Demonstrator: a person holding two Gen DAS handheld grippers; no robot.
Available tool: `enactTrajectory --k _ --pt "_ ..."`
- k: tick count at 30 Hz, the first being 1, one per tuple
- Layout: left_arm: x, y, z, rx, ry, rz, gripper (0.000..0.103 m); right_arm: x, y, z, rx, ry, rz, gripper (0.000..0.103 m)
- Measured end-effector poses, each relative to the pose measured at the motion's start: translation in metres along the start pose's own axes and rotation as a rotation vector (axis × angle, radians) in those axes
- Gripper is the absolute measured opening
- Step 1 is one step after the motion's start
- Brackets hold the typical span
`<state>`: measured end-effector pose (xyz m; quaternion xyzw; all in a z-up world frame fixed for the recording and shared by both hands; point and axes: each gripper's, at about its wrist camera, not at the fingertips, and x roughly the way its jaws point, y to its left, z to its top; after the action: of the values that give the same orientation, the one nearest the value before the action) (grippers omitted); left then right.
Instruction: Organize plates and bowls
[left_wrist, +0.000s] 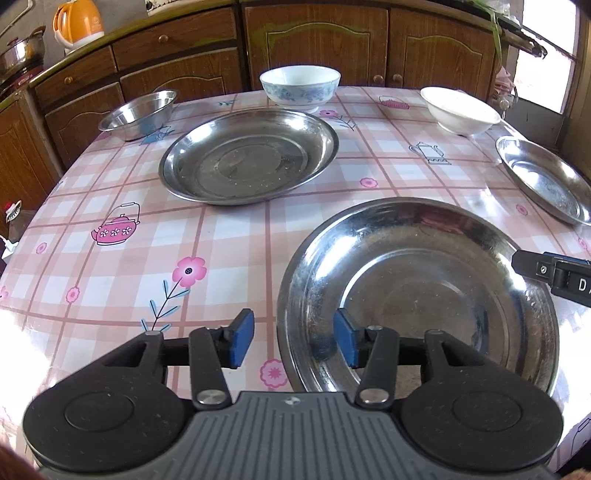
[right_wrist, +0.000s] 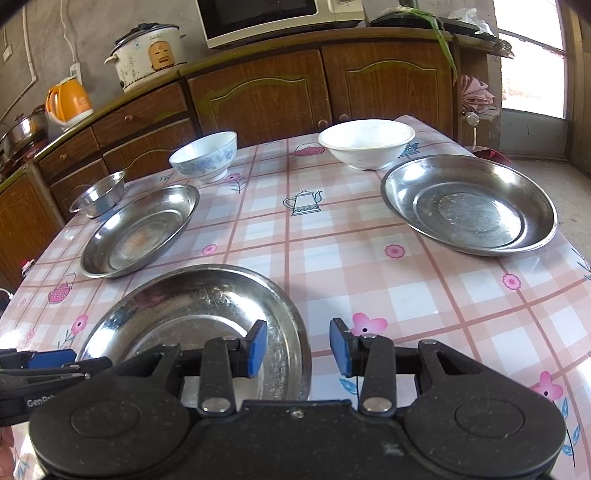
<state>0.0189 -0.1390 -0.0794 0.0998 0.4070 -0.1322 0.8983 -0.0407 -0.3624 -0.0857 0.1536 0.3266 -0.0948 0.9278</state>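
A steel plate (left_wrist: 417, 288) (right_wrist: 192, 314) lies flat on the checked tablecloth nearest me. My left gripper (left_wrist: 294, 338) stands open astride its left rim, blue pads clear of the metal. My right gripper (right_wrist: 298, 347) is open astride the opposite rim, also without touching. A second steel plate (left_wrist: 247, 155) (right_wrist: 140, 229) lies beyond on the left, a third steel plate (left_wrist: 546, 177) (right_wrist: 469, 203) on the right. At the back stand a small steel bowl (left_wrist: 138, 114) (right_wrist: 98, 197), a blue-patterned bowl (left_wrist: 299, 86) (right_wrist: 205, 155) and a white bowl (left_wrist: 458, 109) (right_wrist: 365, 146).
The table (right_wrist: 332, 258) ends just behind the bowls, close to brown wooden cabinets (left_wrist: 317, 40). On the counter stand an orange kettle (right_wrist: 68, 101), a rice cooker (right_wrist: 147, 55) and a steel pot (left_wrist: 22, 51). A doorway (right_wrist: 532, 66) opens at the right.
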Motion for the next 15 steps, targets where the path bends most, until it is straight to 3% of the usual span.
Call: enactTrajectory --k 5,15 --pt "-0.01 0.001 0.004 -0.018 -0.018 -0.015 0.06 -0.006 -0.002 0.001 0.003 -0.021 -0.002 0.052" --pt "-0.028 -0.004 0.009 -0.028 -0.063 -0.044 0.068 -0.02 -0.002 0.001 -0.008 -0.052 -0.003 0.055"
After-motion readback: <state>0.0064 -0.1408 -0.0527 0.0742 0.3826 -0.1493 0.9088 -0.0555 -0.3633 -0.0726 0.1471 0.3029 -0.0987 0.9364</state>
